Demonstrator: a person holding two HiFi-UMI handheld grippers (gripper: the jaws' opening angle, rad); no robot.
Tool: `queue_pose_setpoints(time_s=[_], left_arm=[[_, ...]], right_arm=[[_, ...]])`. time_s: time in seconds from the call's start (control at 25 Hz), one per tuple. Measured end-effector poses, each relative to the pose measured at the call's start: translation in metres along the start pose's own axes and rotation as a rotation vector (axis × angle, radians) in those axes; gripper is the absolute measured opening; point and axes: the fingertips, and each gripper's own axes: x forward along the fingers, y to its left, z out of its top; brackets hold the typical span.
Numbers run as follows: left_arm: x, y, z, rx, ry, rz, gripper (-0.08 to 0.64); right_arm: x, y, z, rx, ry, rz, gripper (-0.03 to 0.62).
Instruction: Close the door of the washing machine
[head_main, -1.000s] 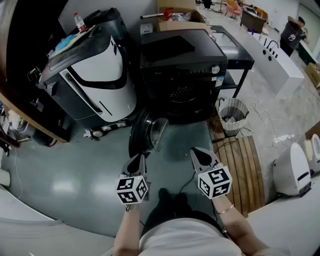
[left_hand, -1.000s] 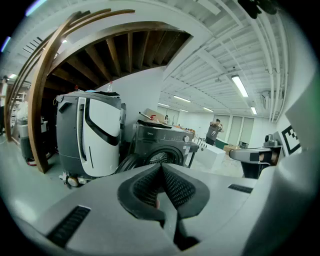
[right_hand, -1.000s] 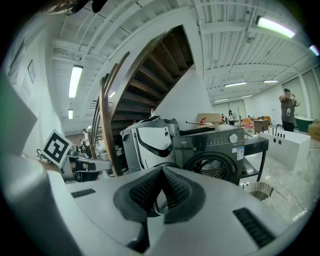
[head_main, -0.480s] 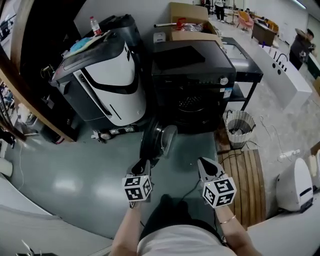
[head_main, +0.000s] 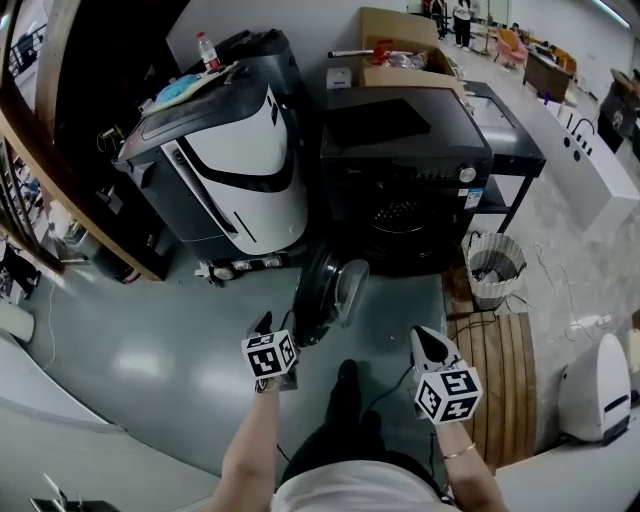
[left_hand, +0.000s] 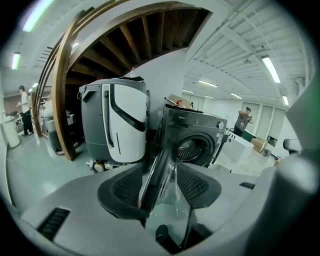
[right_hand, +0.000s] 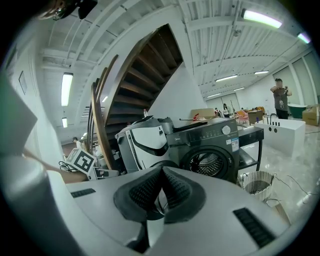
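Observation:
A black front-loading washing machine (head_main: 405, 180) stands at the back, its round drum opening (left_hand: 190, 149) uncovered. Its round door (head_main: 325, 290) with a clear bowl hangs swung out toward me, edge-on. My left gripper (head_main: 263, 325) sits just left of the door's near rim. In the left gripper view its jaws (left_hand: 160, 171) are opening, with the door's edge (left_hand: 156, 175) in the gap and no pad pressing on it. My right gripper (head_main: 427, 343) hangs further right, apart from the door. Its pads (right_hand: 161, 168) meet with nothing between them.
A grey and white machine (head_main: 235, 170) stands left of the washer. A wire basket (head_main: 495, 265) and a wooden slatted mat (head_main: 495, 385) lie to the right, with a white appliance (head_main: 595, 385) beyond. A cardboard box (head_main: 400, 50) sits behind the washer. My shoe (head_main: 346, 375) is between the grippers.
My left gripper has moved forward and down to the door's rim, and its jaws have gone from shut to open. The right gripper has shifted slightly and stays shut.

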Motion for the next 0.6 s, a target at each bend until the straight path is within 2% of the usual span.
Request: queue_pose_setpoints(time_s=[0.2, 0.6], left_arm=[[0.027, 0.006, 0.006, -0.041, 0.019, -0.018, 0.229], [0.121, -0.001, 0.025, 0.000, 0.094, -0.067, 0.233]], right_arm=[[0.024, -0.004, 0.011, -0.020, 0.005, 0.003, 0.008], [0.101, -0.034, 0.032, -0.023, 0.035, -0.020, 0.008]])
